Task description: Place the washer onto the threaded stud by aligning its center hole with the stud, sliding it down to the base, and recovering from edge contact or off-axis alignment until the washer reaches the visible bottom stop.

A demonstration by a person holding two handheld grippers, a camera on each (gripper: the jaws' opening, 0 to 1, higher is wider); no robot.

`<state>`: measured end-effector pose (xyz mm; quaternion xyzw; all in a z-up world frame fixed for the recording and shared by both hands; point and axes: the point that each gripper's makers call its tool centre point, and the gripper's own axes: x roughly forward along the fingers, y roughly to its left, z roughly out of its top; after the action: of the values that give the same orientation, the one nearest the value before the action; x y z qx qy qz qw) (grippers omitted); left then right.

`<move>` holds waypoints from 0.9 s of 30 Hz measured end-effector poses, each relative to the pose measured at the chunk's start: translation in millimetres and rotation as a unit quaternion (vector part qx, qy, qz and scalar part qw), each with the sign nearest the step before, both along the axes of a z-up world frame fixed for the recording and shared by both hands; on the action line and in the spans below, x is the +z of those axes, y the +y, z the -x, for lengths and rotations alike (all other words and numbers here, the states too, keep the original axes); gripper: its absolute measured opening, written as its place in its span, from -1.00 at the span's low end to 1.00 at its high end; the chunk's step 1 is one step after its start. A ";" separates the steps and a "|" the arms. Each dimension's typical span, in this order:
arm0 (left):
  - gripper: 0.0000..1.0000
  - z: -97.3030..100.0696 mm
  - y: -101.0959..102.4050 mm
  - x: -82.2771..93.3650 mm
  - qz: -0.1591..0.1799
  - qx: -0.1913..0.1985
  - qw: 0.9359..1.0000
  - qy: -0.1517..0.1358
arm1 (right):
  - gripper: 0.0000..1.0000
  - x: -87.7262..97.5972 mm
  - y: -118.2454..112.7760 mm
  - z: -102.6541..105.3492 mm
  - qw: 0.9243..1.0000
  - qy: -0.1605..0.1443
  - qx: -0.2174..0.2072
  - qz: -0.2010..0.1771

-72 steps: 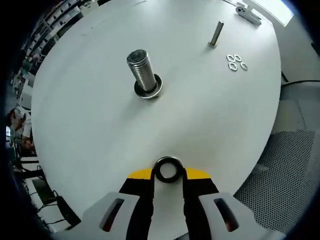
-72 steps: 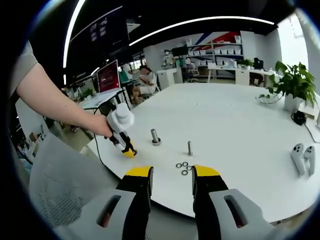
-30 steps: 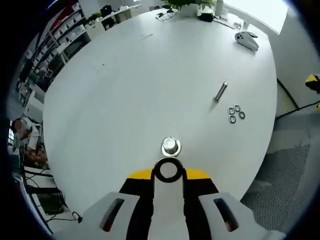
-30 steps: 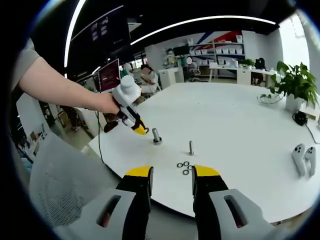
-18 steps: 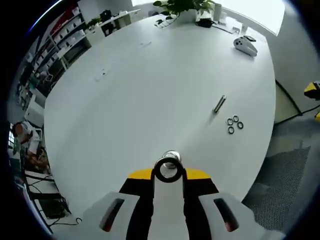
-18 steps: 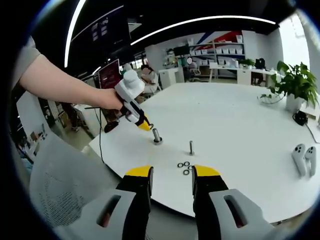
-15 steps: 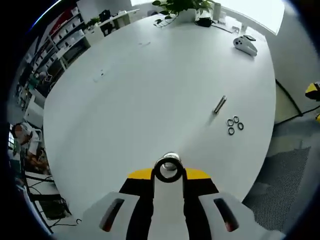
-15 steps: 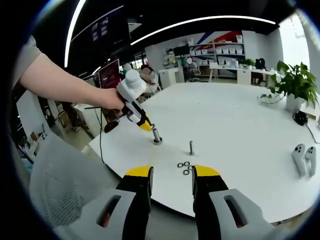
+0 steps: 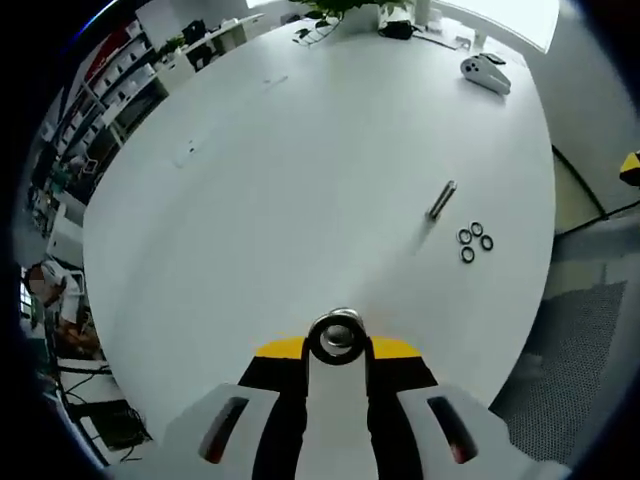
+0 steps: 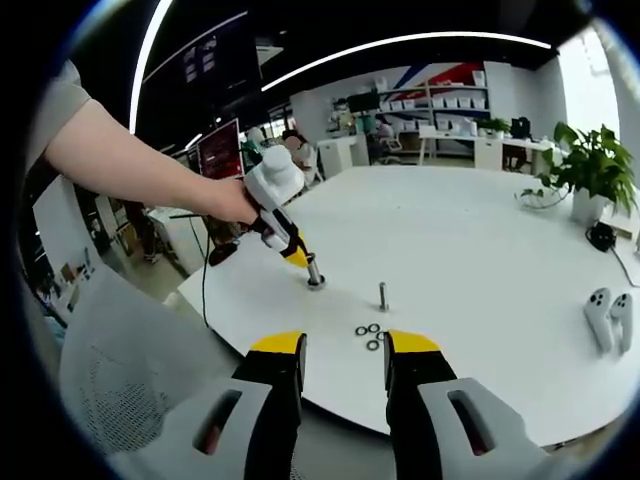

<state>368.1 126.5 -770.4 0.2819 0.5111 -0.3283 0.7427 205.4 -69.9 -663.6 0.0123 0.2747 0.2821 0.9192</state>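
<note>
Left gripper (image 9: 337,348) jaws are pinched on the washer (image 9: 336,338), holding it by its lower rim so the ring faces the camera, hole open. Straight through and just past the hole, the top of the threaded stud (image 9: 343,318) peeks above the washer's upper rim: nearly coaxial, offset slightly toward view top. In the right gripper view the left gripper (image 10: 297,257) tips sit right at the stud (image 10: 313,272) top, tool slanting down from the person's hand (image 10: 232,205). Can't tell from either view if the washer already touches the threads or is just above them. Stud axis stands upright off the white table (image 9: 300,150), so the next move reads as a small shift to center the hole, then straight down along that axis; risk is the rim catching on the top thread if tilted. Right gripper (image 10: 342,345) jaws spread, nothing between them, well apart from the stud, near the three spare washers (image 10: 368,334) and the thin stud (image 10: 381,296). Left is clearly the nearer tool.
</note>
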 end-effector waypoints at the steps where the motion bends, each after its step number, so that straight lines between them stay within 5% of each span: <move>1: -0.62 -0.1 -0.5 -0.6 0.000 0.000 1.000 0.001 | -0.34 0.0 0.2 0.1 1.000 0.000 0.001 0.000; 27: -0.62 -2.4 -2.8 -13.7 -0.032 -0.019 0.999 0.026 | -0.34 0.8 0.8 -0.2 1.000 -0.001 0.003 -0.003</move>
<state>370.4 123.7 -784.1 0.3064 0.5352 -0.3332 0.7132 205.7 -69.1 -662.7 0.0142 0.2727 0.2853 0.9187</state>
